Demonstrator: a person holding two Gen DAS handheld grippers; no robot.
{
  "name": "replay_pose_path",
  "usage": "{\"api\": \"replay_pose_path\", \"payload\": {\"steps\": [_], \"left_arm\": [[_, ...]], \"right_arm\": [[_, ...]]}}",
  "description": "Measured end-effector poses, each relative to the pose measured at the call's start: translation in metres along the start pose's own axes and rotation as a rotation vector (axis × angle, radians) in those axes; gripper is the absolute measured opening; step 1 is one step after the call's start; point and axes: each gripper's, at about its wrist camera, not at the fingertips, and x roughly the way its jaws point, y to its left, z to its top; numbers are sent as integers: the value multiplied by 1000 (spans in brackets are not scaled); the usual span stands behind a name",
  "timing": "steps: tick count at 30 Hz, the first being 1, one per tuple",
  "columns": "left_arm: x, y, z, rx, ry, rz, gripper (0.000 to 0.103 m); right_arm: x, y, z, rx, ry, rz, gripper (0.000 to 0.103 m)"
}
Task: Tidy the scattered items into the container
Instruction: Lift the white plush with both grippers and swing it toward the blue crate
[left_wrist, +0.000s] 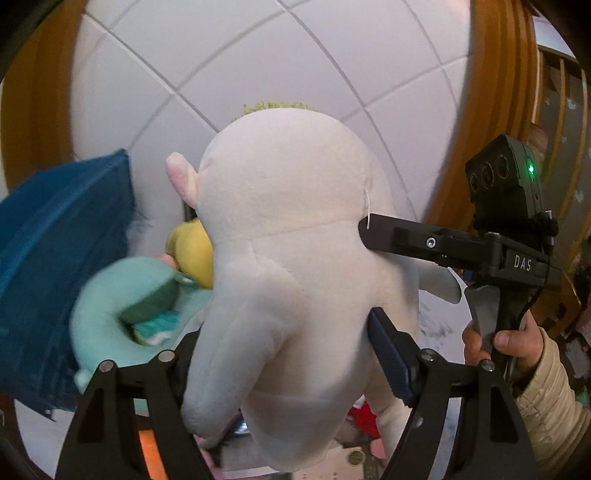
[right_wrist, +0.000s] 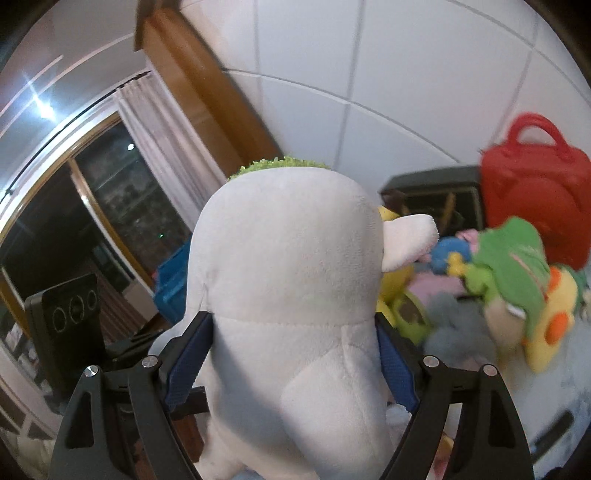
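Note:
A big white plush toy (left_wrist: 288, 229) with pink ears and a green tuft hangs in the air, held from two sides. My left gripper (left_wrist: 288, 350) is shut on its lower body, and the blue pad (left_wrist: 391, 354) presses its right flank. My right gripper (right_wrist: 291, 358) is shut on the same white plush toy (right_wrist: 288, 266), with blue pads (right_wrist: 188, 354) on both sides of it. In the left wrist view one of the right gripper's fingers (left_wrist: 384, 230) digs into the toy's side. A blue bin (left_wrist: 55, 258) stands at the left, and shows as the blue bin (right_wrist: 173, 284) behind the toy.
A teal plush (left_wrist: 122, 295) and a yellow plush (left_wrist: 192, 251) lie by the bin. A green and yellow plush (right_wrist: 517, 266), a small blue plush (right_wrist: 450, 254) and a grey plush (right_wrist: 458, 332) lie at the right, near a red bag (right_wrist: 535, 199) and a dark crate (right_wrist: 436, 195). A hand (left_wrist: 513, 343) grips the right handle.

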Motion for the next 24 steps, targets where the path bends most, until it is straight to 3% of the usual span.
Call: {"api": "replay_pose_path", "payload": {"steps": [10,18,24], "left_arm": [[-51,96,33,-25,-64,72,77],[-110,177,95,12,-107,137,77],[-143,251,155,0,-137,207,77]], "right_arm": [[75,75,53,-82,-6,74,84],[141,138,111,-120,-56,136,84],[201,190,180,-174,-87,166,84]]}}
